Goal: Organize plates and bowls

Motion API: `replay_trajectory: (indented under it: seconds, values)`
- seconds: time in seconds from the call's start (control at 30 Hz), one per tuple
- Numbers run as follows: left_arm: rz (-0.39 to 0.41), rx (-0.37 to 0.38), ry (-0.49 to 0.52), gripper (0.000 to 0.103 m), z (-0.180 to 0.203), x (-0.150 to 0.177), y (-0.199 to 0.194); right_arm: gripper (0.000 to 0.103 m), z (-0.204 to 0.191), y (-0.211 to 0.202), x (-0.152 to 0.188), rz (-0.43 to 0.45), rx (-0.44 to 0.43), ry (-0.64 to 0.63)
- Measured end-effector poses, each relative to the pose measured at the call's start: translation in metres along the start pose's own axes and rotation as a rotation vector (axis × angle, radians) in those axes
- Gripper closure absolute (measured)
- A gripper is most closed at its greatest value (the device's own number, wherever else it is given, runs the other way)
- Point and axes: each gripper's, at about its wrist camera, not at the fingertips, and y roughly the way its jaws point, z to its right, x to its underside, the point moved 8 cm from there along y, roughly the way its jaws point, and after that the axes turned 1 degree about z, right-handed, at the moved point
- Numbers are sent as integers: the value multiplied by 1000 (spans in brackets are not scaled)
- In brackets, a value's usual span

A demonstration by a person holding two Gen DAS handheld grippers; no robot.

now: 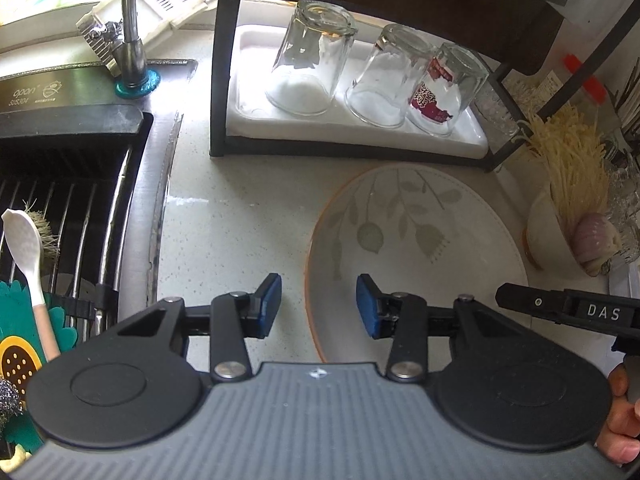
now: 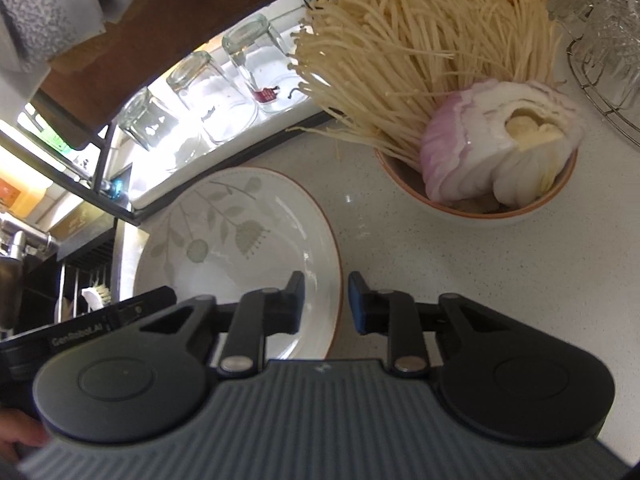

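Observation:
A white plate with a leaf pattern and orange rim (image 1: 420,248) lies on the pale counter; it also shows in the right wrist view (image 2: 240,248). My left gripper (image 1: 318,306) is open, its jaws astride the plate's left rim. My right gripper (image 2: 326,300) is open, its jaws astride the plate's right rim. A bowl (image 2: 480,204) holding enoki mushrooms and a cut onion stands to the right of the plate; it shows at the right edge of the left wrist view (image 1: 548,232). Neither gripper holds anything.
A black rack (image 1: 218,80) with a white tray holds three upturned glasses (image 1: 312,60) behind the plate. A sink (image 1: 60,200) with a faucet (image 1: 130,40), a spoon and a brush lies to the left. A wire basket of glassware (image 2: 600,60) stands far right.

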Motion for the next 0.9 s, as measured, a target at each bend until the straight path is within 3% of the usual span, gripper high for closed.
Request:
replay_trajectory:
  seconds: [0.23, 0.4, 0.73, 0.8, 0.9]
  values:
    - [21, -16, -17, 67, -5, -5, 4, 90, 8, 5, -4, -11, -19, 44]
    - [21, 1, 10, 79, 1, -5, 5, 91, 7, 5, -5, 0, -32, 5]
    - [53, -4, 50, 82, 8, -9, -11, 90, 2, -14, -11, 61, -36, -85]
    - [66, 0, 69, 86, 12, -9, -17, 97, -6, -23, -13, 86, -94, -93]
    - [74, 31, 107, 89, 28, -9, -27, 97, -29, -39, -11, 123, -130, -168]
